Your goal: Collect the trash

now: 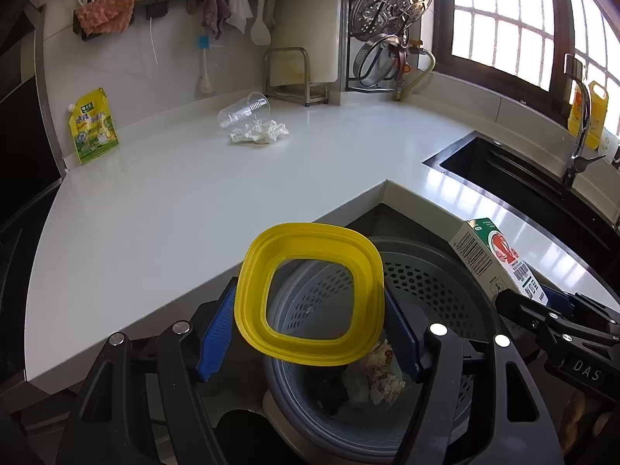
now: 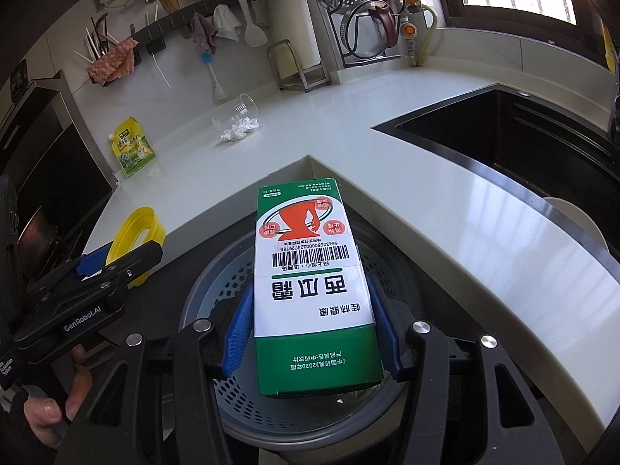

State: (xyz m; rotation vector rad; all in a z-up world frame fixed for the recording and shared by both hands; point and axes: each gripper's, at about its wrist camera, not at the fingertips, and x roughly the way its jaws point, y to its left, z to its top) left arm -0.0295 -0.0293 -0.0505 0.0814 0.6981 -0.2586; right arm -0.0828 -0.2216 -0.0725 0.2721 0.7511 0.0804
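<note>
So the left gripper (image 1: 310,333) has its blue pads clamped on either side of a yellow lid ring (image 1: 310,294), held right over the grey perforated bin (image 1: 426,290), which already has some crumpled wrappers (image 1: 381,372) at the bottom. Just right of the bin the right gripper (image 1: 542,302) pokes in holding a green and white carton (image 1: 500,255) over the bin's rim. Well beyond the bin, on the white counter (image 1: 193,193), a clear plastic cup (image 1: 244,110) lies tipped over touching a crumpled tissue (image 1: 259,131), with a yellow pouch (image 1: 93,126) far off to the left by the wall.
</note>
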